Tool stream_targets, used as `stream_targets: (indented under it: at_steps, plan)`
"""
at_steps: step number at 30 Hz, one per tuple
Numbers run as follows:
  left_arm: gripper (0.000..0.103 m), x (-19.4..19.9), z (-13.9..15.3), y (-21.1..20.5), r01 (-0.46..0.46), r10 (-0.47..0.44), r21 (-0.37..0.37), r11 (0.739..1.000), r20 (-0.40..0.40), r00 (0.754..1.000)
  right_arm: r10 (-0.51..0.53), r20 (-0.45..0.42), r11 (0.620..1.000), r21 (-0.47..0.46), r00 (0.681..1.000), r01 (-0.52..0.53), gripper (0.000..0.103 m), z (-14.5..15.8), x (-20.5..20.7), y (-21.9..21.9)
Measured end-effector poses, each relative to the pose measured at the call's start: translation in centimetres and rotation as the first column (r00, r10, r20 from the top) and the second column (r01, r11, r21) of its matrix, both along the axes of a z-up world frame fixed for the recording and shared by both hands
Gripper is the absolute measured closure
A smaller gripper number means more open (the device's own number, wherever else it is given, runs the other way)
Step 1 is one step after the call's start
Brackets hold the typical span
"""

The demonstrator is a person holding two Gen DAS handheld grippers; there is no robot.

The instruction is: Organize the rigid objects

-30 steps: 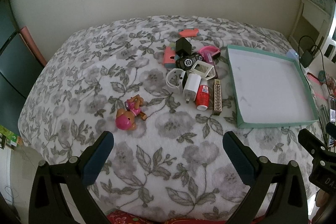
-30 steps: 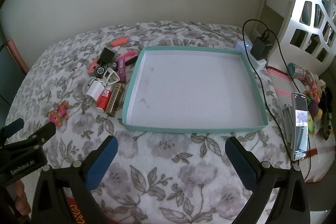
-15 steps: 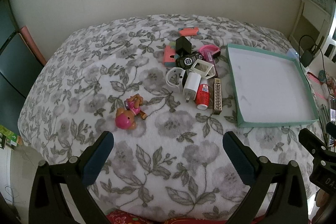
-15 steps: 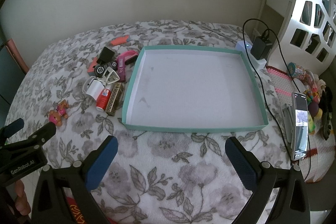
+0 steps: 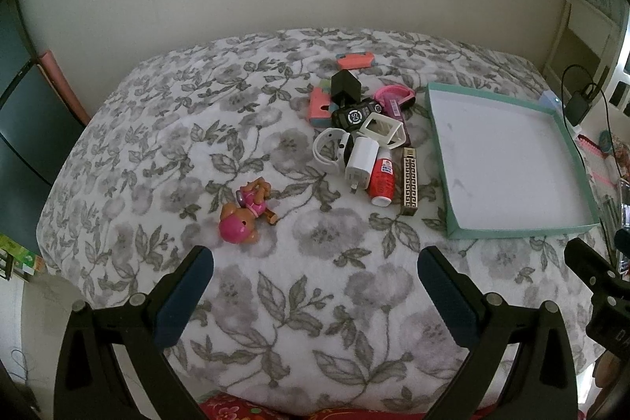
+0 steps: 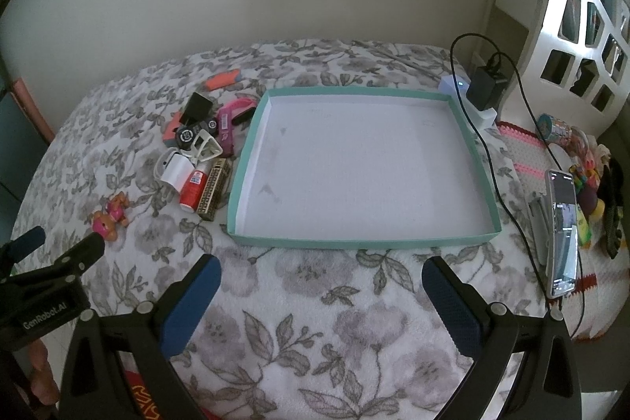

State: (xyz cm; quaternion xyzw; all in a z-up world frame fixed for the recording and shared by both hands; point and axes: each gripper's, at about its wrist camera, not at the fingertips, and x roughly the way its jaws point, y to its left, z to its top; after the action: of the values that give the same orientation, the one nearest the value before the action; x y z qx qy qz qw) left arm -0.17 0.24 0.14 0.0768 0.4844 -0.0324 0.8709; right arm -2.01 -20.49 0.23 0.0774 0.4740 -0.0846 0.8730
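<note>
Both grippers are spread wide with nothing in them: the left gripper [image 5: 315, 270] hangs over bare floral blanket [image 5: 165, 128] at the near edge of the bed, and the right gripper [image 6: 321, 280] sits just in front of the tray [image 6: 356, 242].

That tray is a shallow teal-rimmed box with a white floor, nothing inside it. All the stuff is piled just to its left, not touching it as far as I can tell. Nearest the tray is a gold patterned bar [image 5: 409, 180], then a red bottle [image 5: 382, 178] lying flat beside it, then a white charger [image 5: 362, 160] right against the bottle. Behind those there's a white ring [image 5: 328, 150], a white frame piece [image 5: 382, 130], a black watch [image 5: 352, 115], a black cube [image 5: 345, 85], a pink case [image 5: 393, 97] and a coral block [image 5: 321, 105], all jumbled together. An orange piece [image 5: 354, 60] lies by itself further back.

A pink toy dog [image 5: 246, 211] lies on its own, well left of the pile and closest to the left gripper.

Off the bed on the right, a phone [image 6: 563, 231] is propped up, and a black adapter [image 6: 486, 89] with a cable sits behind the tray's far corner.
</note>
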Motion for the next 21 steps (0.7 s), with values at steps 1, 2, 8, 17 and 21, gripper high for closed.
stream_targets:
  at_steps: [1, 2, 8, 17, 21]
  plan:
    - [0.000, -0.01, -0.01, 0.00, 0.000, 0.000, 0.000, 1.000, 0.000, 1.000, -0.001, 0.000, 1.000, -0.001, 1.000, 0.001, 0.000, 0.02, -0.01, 0.02]
    - [0.000, -0.01, -0.03, 0.03, -0.001, 0.001, -0.001, 1.000, -0.001, 1.000, -0.001, 0.000, 1.000, -0.003, 1.000, 0.001, 0.000, 0.05, -0.03, 0.03]
    - [0.000, 0.05, 0.03, 0.09, -0.008, 0.008, -0.006, 1.000, -0.005, 1.000, -0.001, 0.001, 1.000, -0.005, 1.000, 0.001, 0.000, 0.10, -0.06, 0.02]
    - [0.000, 0.02, 0.02, 0.12, -0.007, 0.007, -0.005, 1.000, -0.004, 1.000, -0.001, 0.002, 1.000, -0.006, 1.000, 0.001, 0.000, 0.06, -0.05, 0.03]
    - [0.000, 0.01, 0.02, 0.12, -0.007, 0.007, -0.006, 1.000, -0.004, 1.000, -0.001, 0.001, 1.000, -0.006, 1.000, 0.001, 0.000, 0.06, -0.05, 0.05]
